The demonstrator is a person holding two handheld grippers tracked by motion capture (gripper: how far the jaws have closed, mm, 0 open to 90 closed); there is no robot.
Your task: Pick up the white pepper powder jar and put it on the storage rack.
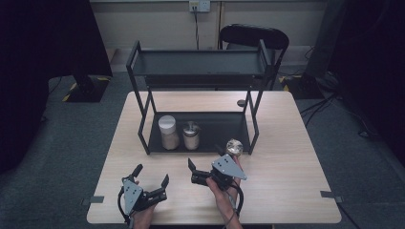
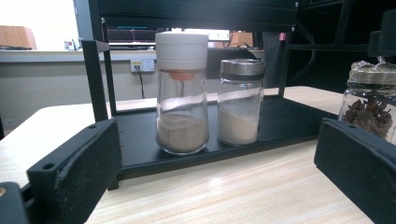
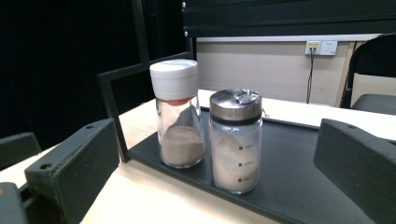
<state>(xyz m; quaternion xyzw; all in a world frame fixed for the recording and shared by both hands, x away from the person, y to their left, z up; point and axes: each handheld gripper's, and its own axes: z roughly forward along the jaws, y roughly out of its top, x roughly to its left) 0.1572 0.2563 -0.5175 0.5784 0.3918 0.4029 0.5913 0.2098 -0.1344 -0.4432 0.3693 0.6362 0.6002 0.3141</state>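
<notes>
A black two-tier rack point(image 1: 143, 119) stands at the middle of the table. On its lower tray point(image 1: 219, 126) are a white-capped glass jar point(image 1: 168, 132) point(image 2: 181, 93) point(image 3: 177, 116) of brown powder and a metal-lidded jar point(image 1: 191, 135) point(image 2: 240, 102) point(image 3: 235, 140) of pale powder, side by side. A third jar point(image 1: 234, 147) point(image 2: 371, 107) holding star anise stands by the tray's front right corner. My left gripper point(image 1: 152, 174) point(image 2: 212, 175) is open and empty, in front of the rack. My right gripper point(image 1: 205, 157) point(image 3: 210, 177) is open and empty too, near the tray's front edge, left of the anise jar.
The rack's upper shelf point(image 1: 198, 64) overhangs the tray, with slanted black legs point(image 1: 253, 129) at each side. A small dark round object point(image 1: 241, 103) lies on the table behind the rack. A black chair point(image 1: 253, 37) stands beyond the table.
</notes>
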